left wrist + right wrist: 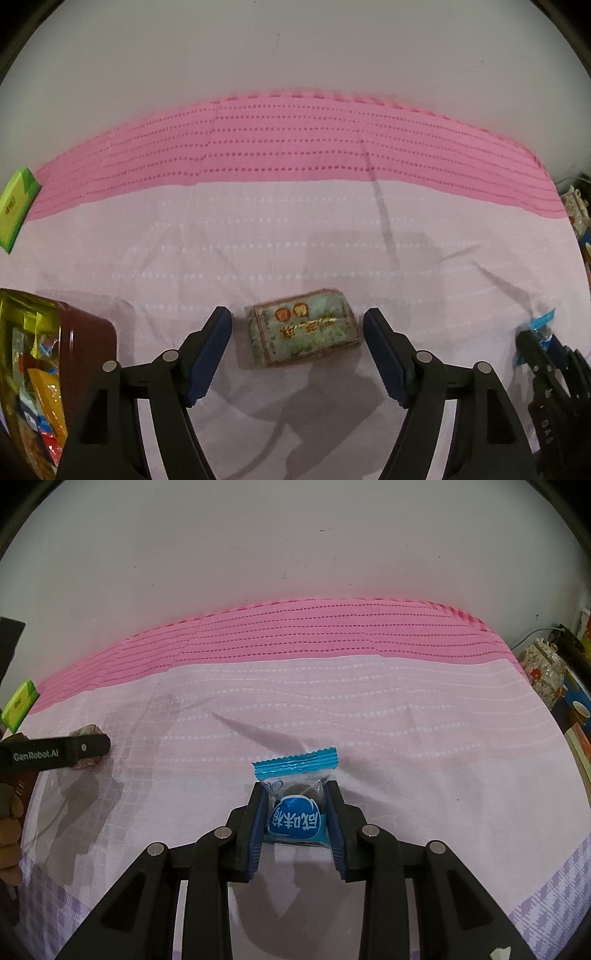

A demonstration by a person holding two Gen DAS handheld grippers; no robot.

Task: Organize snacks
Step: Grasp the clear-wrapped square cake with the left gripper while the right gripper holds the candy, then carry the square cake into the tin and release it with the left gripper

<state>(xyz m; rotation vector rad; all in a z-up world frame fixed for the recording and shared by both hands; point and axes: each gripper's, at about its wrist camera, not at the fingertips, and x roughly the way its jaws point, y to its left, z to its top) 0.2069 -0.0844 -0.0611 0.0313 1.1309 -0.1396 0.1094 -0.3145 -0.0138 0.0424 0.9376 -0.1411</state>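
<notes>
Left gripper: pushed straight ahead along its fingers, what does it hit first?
The greenish snack box. It lies on the cloth right between the open fingers of the left gripper, slightly ahead. Past it the pink cloth looks free to the wall, though fisheye depth is uncertain.

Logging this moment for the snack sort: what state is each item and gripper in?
Left gripper: jaws open, either side of the box.
Mottled green rectangular box: lying flat on the cloth, ungripped.
Right gripper: shut on the packet.
Blue plastic candy packet: sealed, held.
Brown snack tub: partly filled with snacks.
</notes>
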